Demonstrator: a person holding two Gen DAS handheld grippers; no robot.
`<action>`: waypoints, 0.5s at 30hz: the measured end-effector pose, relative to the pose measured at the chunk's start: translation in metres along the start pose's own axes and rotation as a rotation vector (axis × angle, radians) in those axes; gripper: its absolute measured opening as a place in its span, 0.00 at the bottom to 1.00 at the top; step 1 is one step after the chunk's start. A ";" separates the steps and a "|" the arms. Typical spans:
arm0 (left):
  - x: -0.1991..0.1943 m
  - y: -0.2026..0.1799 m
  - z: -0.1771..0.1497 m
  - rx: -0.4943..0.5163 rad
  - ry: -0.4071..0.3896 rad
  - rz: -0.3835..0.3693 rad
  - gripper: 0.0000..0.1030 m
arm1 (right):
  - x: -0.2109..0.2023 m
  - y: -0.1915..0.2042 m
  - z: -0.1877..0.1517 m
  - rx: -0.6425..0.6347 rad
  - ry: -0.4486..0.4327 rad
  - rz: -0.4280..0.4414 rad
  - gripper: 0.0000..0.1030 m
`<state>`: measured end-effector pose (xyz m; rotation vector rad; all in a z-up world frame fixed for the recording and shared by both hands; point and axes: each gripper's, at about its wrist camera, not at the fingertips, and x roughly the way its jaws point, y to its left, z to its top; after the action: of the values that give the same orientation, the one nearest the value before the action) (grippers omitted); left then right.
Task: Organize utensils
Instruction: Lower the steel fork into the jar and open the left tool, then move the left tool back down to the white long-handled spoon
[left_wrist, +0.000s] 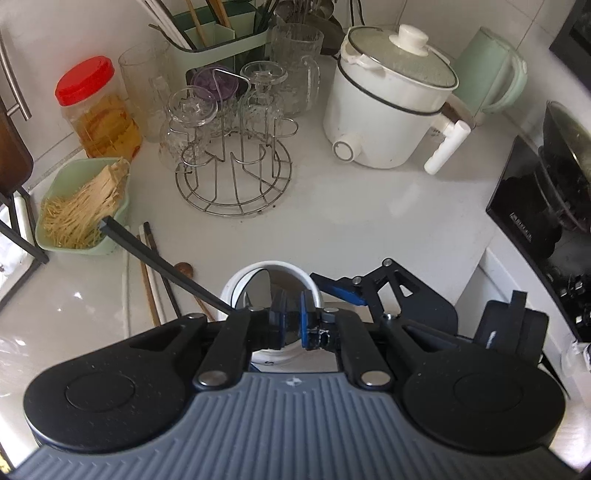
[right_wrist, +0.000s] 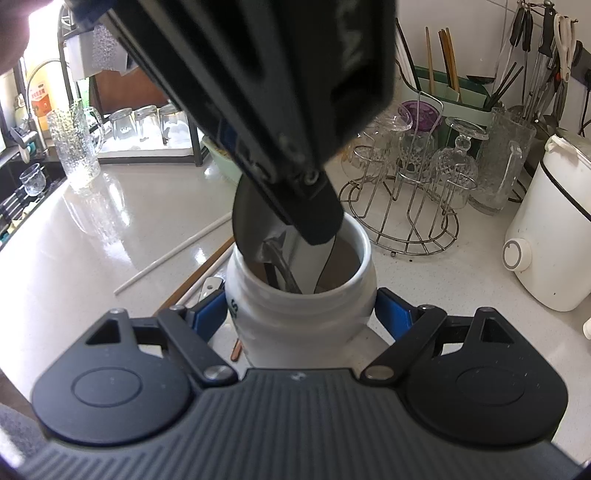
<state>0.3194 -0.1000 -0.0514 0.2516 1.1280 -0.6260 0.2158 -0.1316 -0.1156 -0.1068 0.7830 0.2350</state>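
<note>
In the near foreground of the right wrist view, the right gripper (right_wrist: 301, 314) is seen closed on the shoulders of a white ceramic jar (right_wrist: 306, 332), one blue pad against each side, so that the jar is kept upright on the pale countertop (left_wrist: 351, 214). Directly above the jar's mouth the left gripper (left_wrist: 291, 317) is pointed steeply down, its pads nearly together with only a narrow slit between them; whether anything is pinched there cannot be told. A round, mirror-bright utensil head (right_wrist: 245, 221) stands at the rim, with a black handle (left_wrist: 162, 264) slanting out from it, and a metal spoon (right_wrist: 325, 266) hangs inside below the left fingertips. The step in hand is judged to be the dropping of a utensil into the jar. Just beside the jar, loose chopsticks (left_wrist: 147, 266) and a wooden spoon (left_wrist: 183, 266) lie uncollected, so the next move is judged to call for the left gripper to be lifted clear and lowered flat onto one of these thin pieces. Farther off stand a wire glass rack (left_wrist: 236, 173) and a green utensil caddy (left_wrist: 218, 48).
</note>
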 end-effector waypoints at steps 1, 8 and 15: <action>-0.001 0.000 0.000 -0.006 -0.003 -0.001 0.13 | 0.000 0.000 0.000 0.000 0.000 0.000 0.86; -0.022 0.004 -0.004 -0.053 -0.064 -0.010 0.29 | 0.001 0.000 0.000 0.005 -0.003 -0.008 0.86; -0.060 0.009 -0.011 -0.100 -0.165 -0.034 0.30 | 0.003 0.002 0.000 0.013 -0.006 -0.019 0.86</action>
<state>0.2990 -0.0671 -0.0032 0.0926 1.0026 -0.6073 0.2172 -0.1296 -0.1175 -0.1007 0.7774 0.2125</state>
